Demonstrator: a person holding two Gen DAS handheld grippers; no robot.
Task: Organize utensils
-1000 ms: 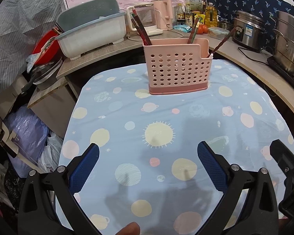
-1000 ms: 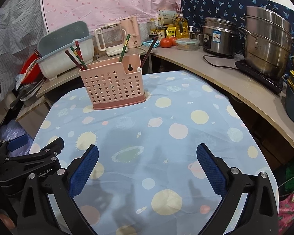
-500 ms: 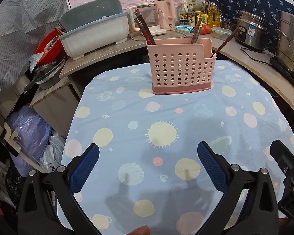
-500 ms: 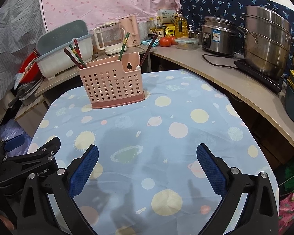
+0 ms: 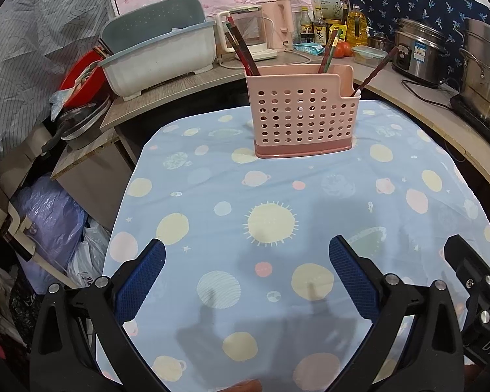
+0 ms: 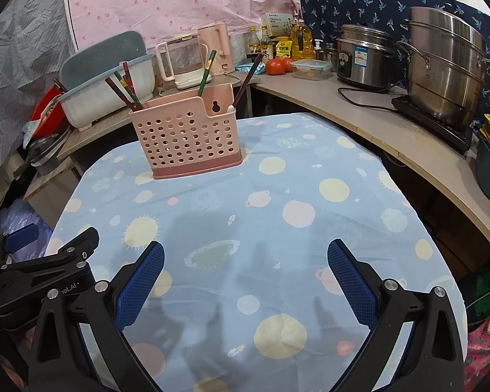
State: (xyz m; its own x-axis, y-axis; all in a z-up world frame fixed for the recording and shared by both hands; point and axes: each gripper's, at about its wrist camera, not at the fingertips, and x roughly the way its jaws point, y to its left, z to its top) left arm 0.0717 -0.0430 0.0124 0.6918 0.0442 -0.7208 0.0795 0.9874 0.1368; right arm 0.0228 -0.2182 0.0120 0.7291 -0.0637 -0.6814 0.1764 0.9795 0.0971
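A pink utensil holder (image 5: 305, 112) with many round holes stands upright on a table covered by a light blue tablecloth (image 5: 277, 202) with suns and planets on it. The holder sits near the far edge of the table, well apart from both grippers. Chopsticks stick out of its top. A bunch of dark red chopsticks (image 5: 243, 50) leans to the left at the holder's left end. A green chopstick (image 6: 207, 73) stands near the middle, and a dark chopstick (image 5: 374, 73) leans to the right at the right end. A small white tip (image 6: 231, 108) pokes up at the right end too, but it is too small to tell what it is.

The left gripper (image 5: 246, 277) hangs low over the near part of the table. Its two blue pads (image 5: 140, 281) are spread wide and nothing is between them. The right gripper (image 6: 245, 277) is just beside it, also low over the near part of the table. Its blue pads (image 6: 348, 279) are wide apart too and hold nothing.

Behind the table runs a curved counter (image 6: 392, 130). On it are a rice cooker (image 6: 364, 55), a big steel steamer pot (image 6: 444, 65), a pink kettle (image 6: 219, 49), a clear jug (image 6: 179, 60), a bottle of oil (image 6: 299, 42), red tomatoes (image 6: 277, 65) and a clear food box (image 6: 312, 67). A pale dish tub (image 5: 160, 55) sits on a shelf to the left.
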